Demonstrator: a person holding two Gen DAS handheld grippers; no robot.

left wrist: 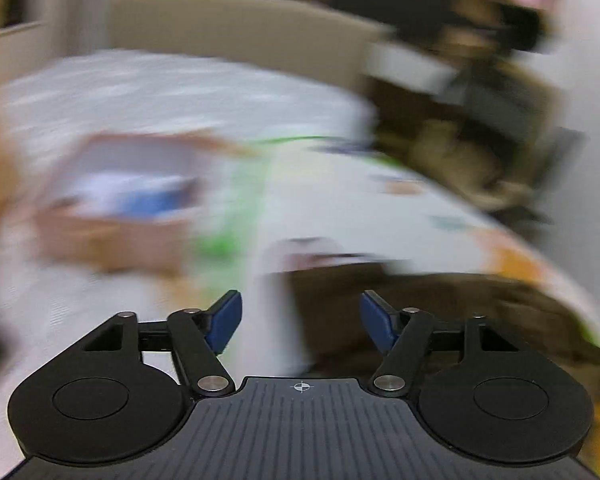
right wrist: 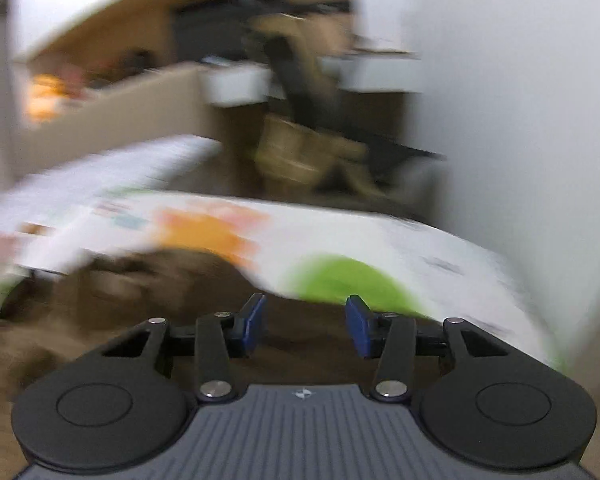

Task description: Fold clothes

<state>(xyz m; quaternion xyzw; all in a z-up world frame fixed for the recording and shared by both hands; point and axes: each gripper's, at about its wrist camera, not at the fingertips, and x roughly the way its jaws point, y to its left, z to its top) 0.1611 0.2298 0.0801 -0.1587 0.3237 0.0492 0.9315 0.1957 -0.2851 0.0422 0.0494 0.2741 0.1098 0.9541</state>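
Both feeds are smearing badly, so I'm reading shapes more than detail. My left gripper (left wrist: 301,322) is showing its blue pads (left wrist: 226,322) spread apart with nothing between them, released, hanging over a white patterned sheet (left wrist: 340,208) and the edge of a brown garment (left wrist: 440,312) that is lying on it, low and to the right in this view. Further left, a cardboard box (left wrist: 112,232) is sitting on the sheet with something blue and white inside; I'm not able to tell what. My right gripper (right wrist: 305,326) is also standing apart, narrower, gripping nothing, with the brown garment (right wrist: 140,292) spreading below and to the left of its fingers. Its outline is blurring into the sheet (right wrist: 380,232), so I'm unable to say how it is folded. A green patch (right wrist: 340,280) and an orange one (right wrist: 204,232) are showing on the print. Behind the bed, shelves and a woven basket (right wrist: 296,156) are too smeared to sort out.
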